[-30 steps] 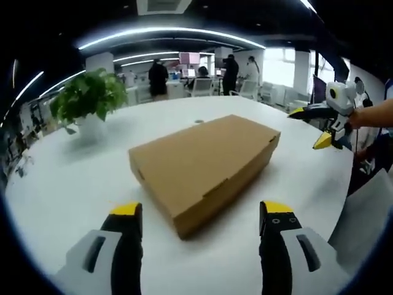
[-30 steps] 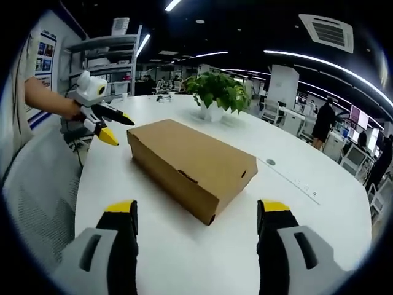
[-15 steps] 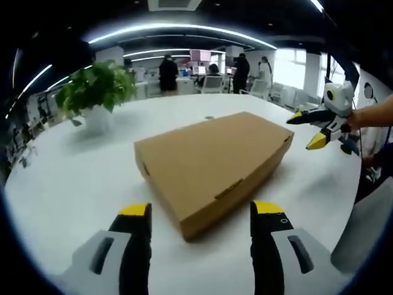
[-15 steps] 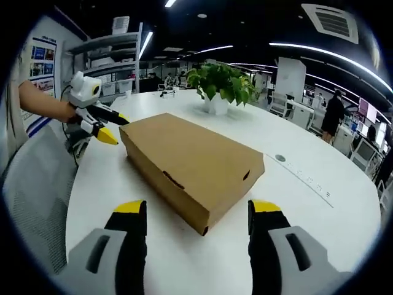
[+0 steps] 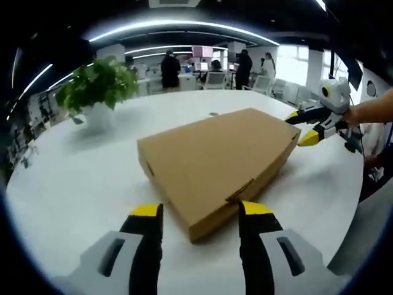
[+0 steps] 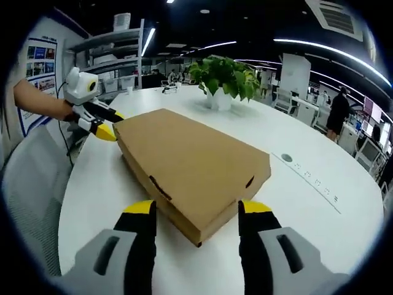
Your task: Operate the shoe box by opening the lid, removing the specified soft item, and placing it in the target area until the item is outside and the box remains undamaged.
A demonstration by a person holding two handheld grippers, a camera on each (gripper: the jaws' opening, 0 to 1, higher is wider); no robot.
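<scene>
Both grippers have closed in on the shoe box vs. 1 s ago: the box looms larger in both views, and each gripper's jaw gap has narrowed. Left gripper (image 5: 199, 210): jaws apart, yellow tips straddling the near corner of the shoe box (image 5: 218, 160); contact w/ the cardboard cannot be confirmed. Right gripper (image 6: 196, 208): jaws apart, tips either side of the opposite near corner of the box (image 6: 193, 163); nothing gripped. Box: plain brown cardboard, lid shut, lying flat on the white round table (image 5: 73, 184). Tab slot visible on the long side wall in the left gripper view; slot plus small hole on the walls in the right gripper view. Box contents not visible. In the left gripper view the right gripper (image 5: 305, 126) shows at the box's far corner, held by a person's hand; jaws apart, tip just beside the box edge. In the right gripper view the left gripper (image 6: 109, 125) shows at the far left corner of the box, lower yellow tip just beside or touching the edge; cannot tell which. Potted plant (image 5: 95, 92) in a white pot stands on the table well beyond the box. Flush outlet strip (image 6: 310, 178) in the table top lies to one side of the box. Office bkgd: people standing, desks, shelving unit (image 6: 113, 58).
</scene>
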